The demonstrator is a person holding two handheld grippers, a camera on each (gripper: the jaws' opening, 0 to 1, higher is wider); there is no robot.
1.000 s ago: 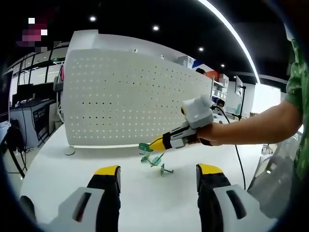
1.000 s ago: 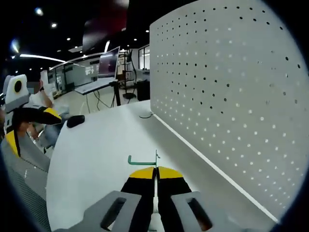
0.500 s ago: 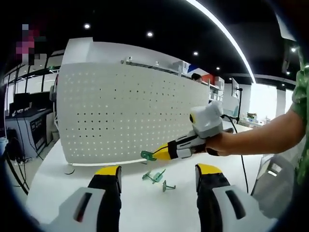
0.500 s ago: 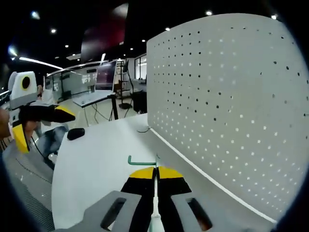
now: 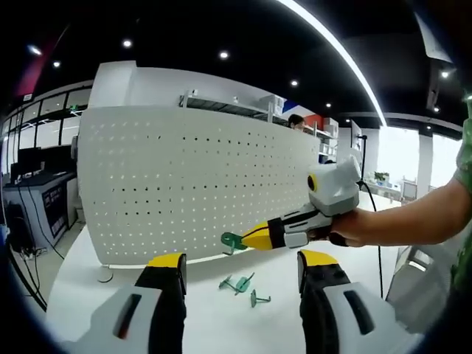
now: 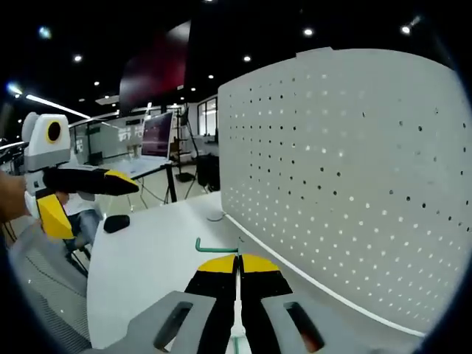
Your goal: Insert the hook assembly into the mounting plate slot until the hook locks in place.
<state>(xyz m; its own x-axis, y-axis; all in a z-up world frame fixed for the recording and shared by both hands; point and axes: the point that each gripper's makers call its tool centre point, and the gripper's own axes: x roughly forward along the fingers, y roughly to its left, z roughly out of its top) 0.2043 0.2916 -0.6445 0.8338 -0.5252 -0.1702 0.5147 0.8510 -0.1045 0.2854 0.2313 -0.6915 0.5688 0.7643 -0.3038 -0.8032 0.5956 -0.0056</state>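
Note:
A white perforated mounting plate stands upright on the white table. In the left gripper view my right gripper comes in from the right, shut on a green hook held above the table just in front of the plate's lower rows. Its own view has the shut yellow-tipped right gripper with the green hook sticking out leftward, the plate close on the right. My left gripper is open and holds nothing; it also appears as the left gripper far left.
Two loose green hooks lie on the table under the held one. A black mouse sits on the table's far side. The plate's round foot rests at its left end. A person's forearm reaches in from the right.
My right gripper has lifted the green hook off the table level, up and toward the plate's lower holes. Both views have risen; the loose hooks stay where they were.

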